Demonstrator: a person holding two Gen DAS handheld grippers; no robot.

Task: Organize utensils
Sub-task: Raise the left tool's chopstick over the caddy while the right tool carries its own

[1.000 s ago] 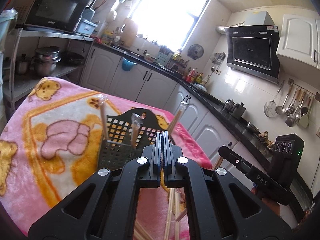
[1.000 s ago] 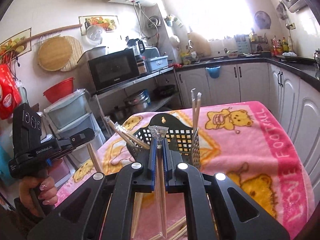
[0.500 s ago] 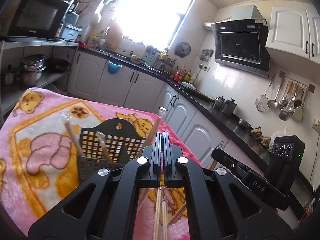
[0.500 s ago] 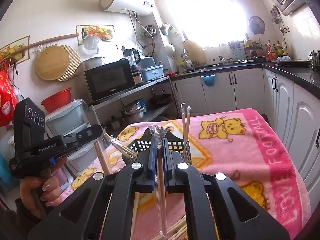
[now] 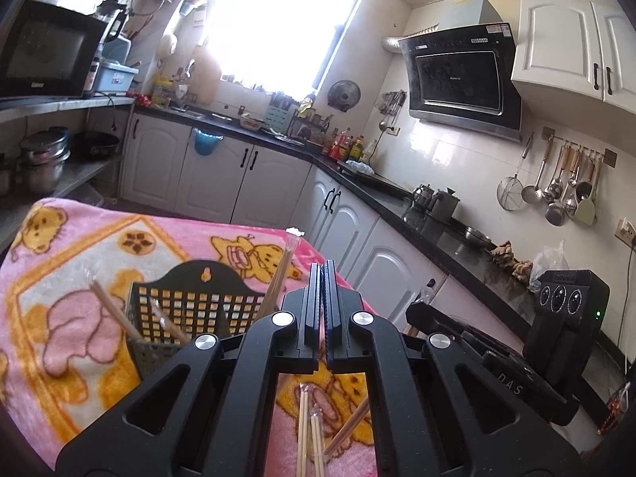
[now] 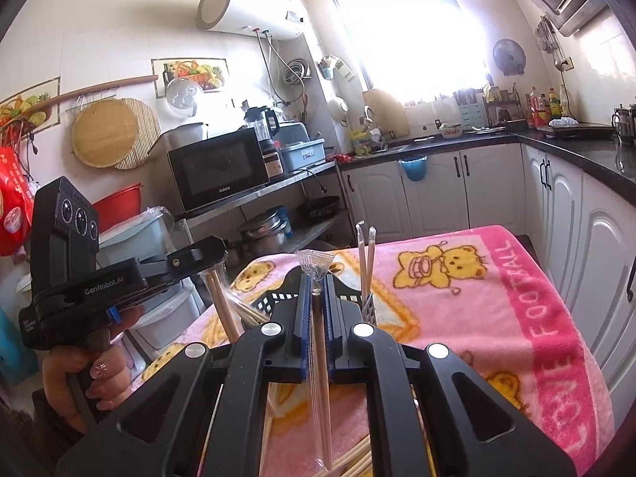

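A black perforated utensil holder (image 5: pixel 187 310) stands on the pink blanket with several wrapped chopstick pairs (image 5: pixel 278 274) leaning in it. It also shows in the right wrist view (image 6: pixel 274 300), partly hidden behind the fingers. My left gripper (image 5: pixel 322 278) is shut and empty, raised above and to the right of the holder. My right gripper (image 6: pixel 317 290) is shut on a plastic-wrapped chopstick pair (image 6: pixel 320 365), held upright above the holder. More chopsticks (image 5: pixel 310 437) lie loose on the blanket below the left gripper.
The pink bear blanket (image 6: pixel 497 310) covers the table. White cabinets and a black counter (image 5: pixel 397 198) run behind and to the right. A shelf with a microwave (image 6: pixel 218 167) and pots stands to the left.
Both grippers have risen and tilted up, so the holder sits lower in each view. The right gripper still holds its wrapped chopsticks.
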